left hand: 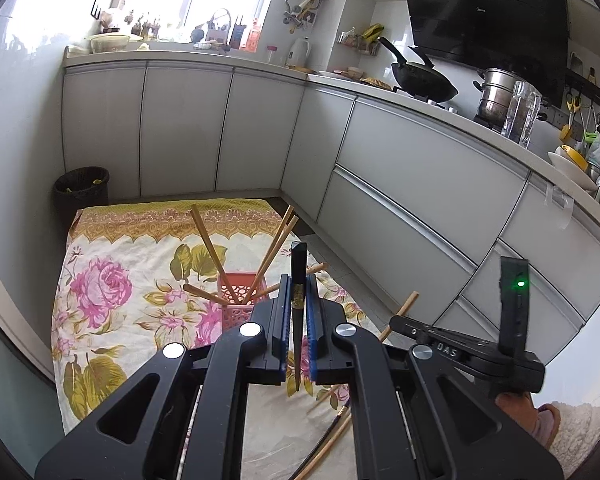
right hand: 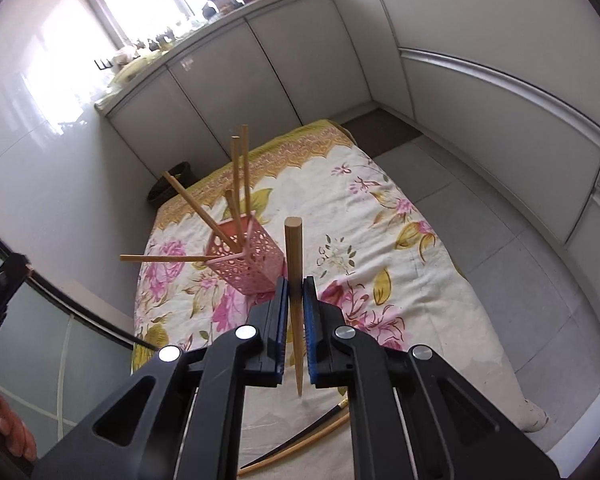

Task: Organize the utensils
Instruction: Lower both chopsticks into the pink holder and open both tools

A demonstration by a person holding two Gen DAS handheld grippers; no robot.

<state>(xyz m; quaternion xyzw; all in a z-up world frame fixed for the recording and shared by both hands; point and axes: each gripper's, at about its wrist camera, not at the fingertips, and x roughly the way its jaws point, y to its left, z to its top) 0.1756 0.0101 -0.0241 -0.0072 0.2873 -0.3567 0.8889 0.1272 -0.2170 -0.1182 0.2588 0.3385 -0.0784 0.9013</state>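
Observation:
A pink perforated holder (left hand: pixel 241 295) (right hand: pixel 246 259) stands on the floral cloth (left hand: pixel 112 280) (right hand: pixel 364 216) with several wooden chopsticks (left hand: pixel 208 242) (right hand: pixel 239 184) leaning out of it. My left gripper (left hand: pixel 297 280) is shut on a black chopstick (left hand: pixel 298 280), held upright just right of the holder. My right gripper (right hand: pixel 296 284) is shut on a wooden chopstick (right hand: pixel 294 264), upright, just right of the holder. The right gripper's body (left hand: pixel 480 344) shows in the left wrist view. Loose chopsticks (left hand: pixel 332 436) (right hand: pixel 304 444) lie on the cloth below the grippers.
A dark waste bin (left hand: pixel 81 188) (right hand: pixel 172 184) stands in the far corner past the cloth. White cabinet fronts (left hand: pixel 400 184) (right hand: pixel 480 60) line the back and right. The counter above holds a wok (left hand: pixel 424 80), a steel pot (left hand: pixel 496 96) and a glass jug (left hand: pixel 520 114). Grey floor tiles (right hand: pixel 500 248) lie right of the cloth.

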